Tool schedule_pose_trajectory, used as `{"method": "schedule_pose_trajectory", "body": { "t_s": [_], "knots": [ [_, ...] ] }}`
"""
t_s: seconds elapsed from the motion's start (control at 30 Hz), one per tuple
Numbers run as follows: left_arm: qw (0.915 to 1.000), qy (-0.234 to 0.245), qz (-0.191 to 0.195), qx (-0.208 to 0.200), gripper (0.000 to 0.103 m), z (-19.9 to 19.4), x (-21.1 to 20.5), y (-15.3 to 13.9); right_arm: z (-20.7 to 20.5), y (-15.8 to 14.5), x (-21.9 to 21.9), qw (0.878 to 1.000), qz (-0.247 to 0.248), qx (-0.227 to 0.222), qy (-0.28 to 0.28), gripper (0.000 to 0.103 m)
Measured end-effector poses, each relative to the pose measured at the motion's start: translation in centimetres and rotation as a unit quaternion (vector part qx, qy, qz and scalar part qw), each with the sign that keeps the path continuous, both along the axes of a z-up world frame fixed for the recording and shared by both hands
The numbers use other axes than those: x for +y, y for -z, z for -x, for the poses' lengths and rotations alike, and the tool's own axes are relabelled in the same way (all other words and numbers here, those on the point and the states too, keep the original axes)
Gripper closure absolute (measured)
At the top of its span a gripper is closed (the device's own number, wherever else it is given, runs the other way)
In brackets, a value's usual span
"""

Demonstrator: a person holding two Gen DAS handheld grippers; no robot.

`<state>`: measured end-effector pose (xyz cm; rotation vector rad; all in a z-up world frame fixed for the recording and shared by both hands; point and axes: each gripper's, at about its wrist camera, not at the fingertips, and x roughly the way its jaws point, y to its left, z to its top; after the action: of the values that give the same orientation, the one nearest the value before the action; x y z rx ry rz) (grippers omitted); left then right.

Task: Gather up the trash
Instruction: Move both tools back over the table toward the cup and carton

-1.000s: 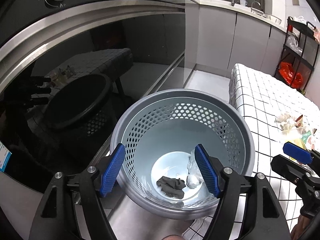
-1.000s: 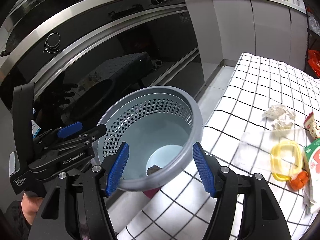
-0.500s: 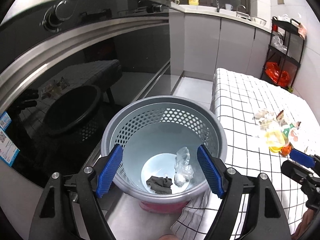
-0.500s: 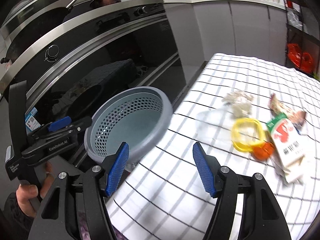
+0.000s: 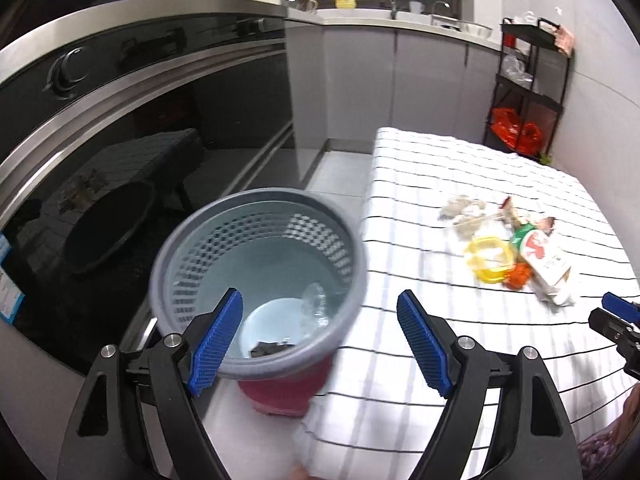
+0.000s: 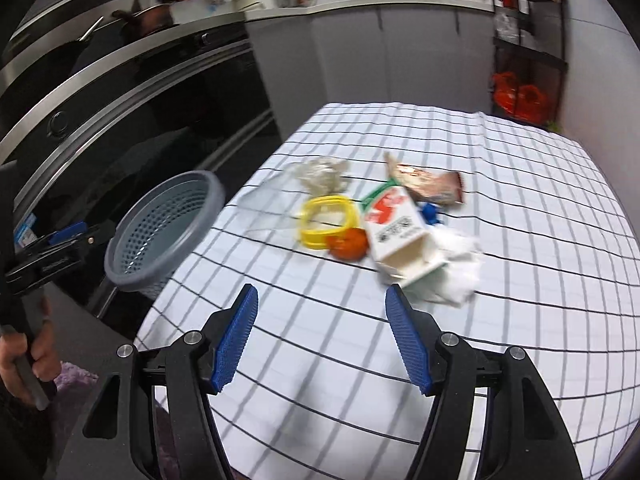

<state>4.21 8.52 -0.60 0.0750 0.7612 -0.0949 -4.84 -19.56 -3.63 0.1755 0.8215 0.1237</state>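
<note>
A grey perforated bin (image 5: 256,196) stands at the table's left edge, holding a dark scrap (image 5: 272,348) and clear plastic (image 5: 316,304). My left gripper (image 5: 320,298) hovers above the bin's near rim, its jaws opening with nothing gripped between them. On the checked tablecloth (image 6: 480,340) lies a trash heap: a milk carton (image 6: 396,232), a yellow ring (image 6: 328,220), an orange lump (image 6: 348,244), crumpled tissue (image 6: 320,172), a brown wrapper (image 6: 428,180) and white paper (image 6: 456,276). My right gripper (image 6: 322,292) is open and empty, short of the heap.
A dark glass oven front (image 5: 140,140) runs along the left behind the bin. A black rack (image 5: 520,80) with red bags stands past the table's far corner. A hand (image 6: 24,360) holds the left gripper's handle at the left edge. A red base (image 5: 284,388) sits under the bin.
Both views have swung right, away from the bin and toward the table. The trash heap has come in front of the right gripper. The left jaws stand slightly wider.
</note>
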Motion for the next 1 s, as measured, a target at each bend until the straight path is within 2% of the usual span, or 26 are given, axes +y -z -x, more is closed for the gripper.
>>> {"method": "schedule_pose_trajectory", "body": {
  "t_s": [0.13,0.4,0.9,1.0],
  "knots": [
    [0.9998,0.018,0.005,0.001,0.025,0.1,-2.3,0.2,0.5,0.4,-2.4,1.0,0.001,-0.002,0.018,0.039],
    [0.9989,0.046,0.012,0.001,0.023,-0.9,-7.4,0.8,0.0,1.4,-4.1,0.999,0.023,0.004,0.021,0.039],
    [0.9988,0.038,0.011,0.027,0.021,-2.6,-9.6,3.6,-4.7,4.0,-3.8,0.999,0.039,0.012,-0.007,0.039],
    [0.9991,0.031,0.007,0.029,0.021,-2.9,-9.5,4.1,-5.6,4.3,-3.0,0.998,0.058,0.013,-0.013,0.039]
  ]
}}
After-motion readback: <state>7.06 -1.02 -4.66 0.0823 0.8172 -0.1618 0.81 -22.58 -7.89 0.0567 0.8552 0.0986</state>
